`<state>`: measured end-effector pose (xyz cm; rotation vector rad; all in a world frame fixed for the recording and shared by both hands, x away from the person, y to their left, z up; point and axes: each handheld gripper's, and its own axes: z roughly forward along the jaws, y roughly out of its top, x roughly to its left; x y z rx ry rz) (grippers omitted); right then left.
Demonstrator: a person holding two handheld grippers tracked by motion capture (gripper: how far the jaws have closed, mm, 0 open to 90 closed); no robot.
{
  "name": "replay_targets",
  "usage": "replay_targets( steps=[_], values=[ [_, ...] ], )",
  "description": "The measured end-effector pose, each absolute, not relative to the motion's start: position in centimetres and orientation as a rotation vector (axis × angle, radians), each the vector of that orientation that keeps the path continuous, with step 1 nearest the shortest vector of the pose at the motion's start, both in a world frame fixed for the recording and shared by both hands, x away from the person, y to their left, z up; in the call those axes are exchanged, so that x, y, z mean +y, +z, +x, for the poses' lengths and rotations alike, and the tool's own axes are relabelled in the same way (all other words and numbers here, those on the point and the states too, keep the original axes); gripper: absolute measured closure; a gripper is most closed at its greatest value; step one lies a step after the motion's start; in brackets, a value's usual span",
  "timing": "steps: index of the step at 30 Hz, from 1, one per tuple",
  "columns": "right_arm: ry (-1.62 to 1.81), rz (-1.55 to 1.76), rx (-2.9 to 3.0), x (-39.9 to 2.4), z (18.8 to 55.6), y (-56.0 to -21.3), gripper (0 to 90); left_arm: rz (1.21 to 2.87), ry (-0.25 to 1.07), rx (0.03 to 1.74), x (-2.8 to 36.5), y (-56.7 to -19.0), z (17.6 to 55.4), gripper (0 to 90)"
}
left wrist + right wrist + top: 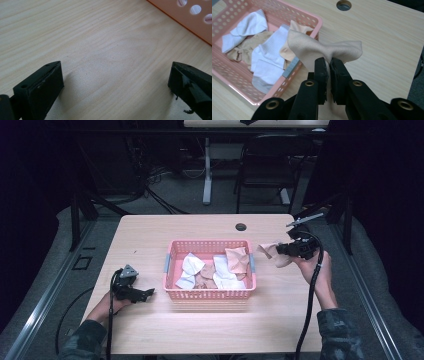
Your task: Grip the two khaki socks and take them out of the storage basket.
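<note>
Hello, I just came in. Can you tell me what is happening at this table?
A person is working with a handheld gripper in each hand at a wooden table. The right gripper is shut on a beige sock and holds it in the air just beside the pink basket. The basket contains several more socks, white and beige. The left gripper rests with its jaws open and empty on the table to the left of the basket.

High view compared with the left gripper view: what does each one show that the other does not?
High view alone: the right gripper shut on a beige sock beside the basket, white and beige socks inside the basket, and a chair behind the table. Left gripper view alone: its black jaws standing wide apart, nothing between them. Both: the wooden table and the pink basket.
</note>
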<state>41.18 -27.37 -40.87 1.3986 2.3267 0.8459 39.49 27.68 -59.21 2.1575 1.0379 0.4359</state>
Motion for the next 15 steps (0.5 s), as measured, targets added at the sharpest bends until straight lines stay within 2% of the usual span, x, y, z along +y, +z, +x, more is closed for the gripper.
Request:
replay_targets(
  steps=[15],
  values=[
    [0.733,1.541,2.307,-29.7,42.6,-44.2,83.4,2.157,0.436,1.038,27.7,-59.2,39.5,0.0]
  ],
)
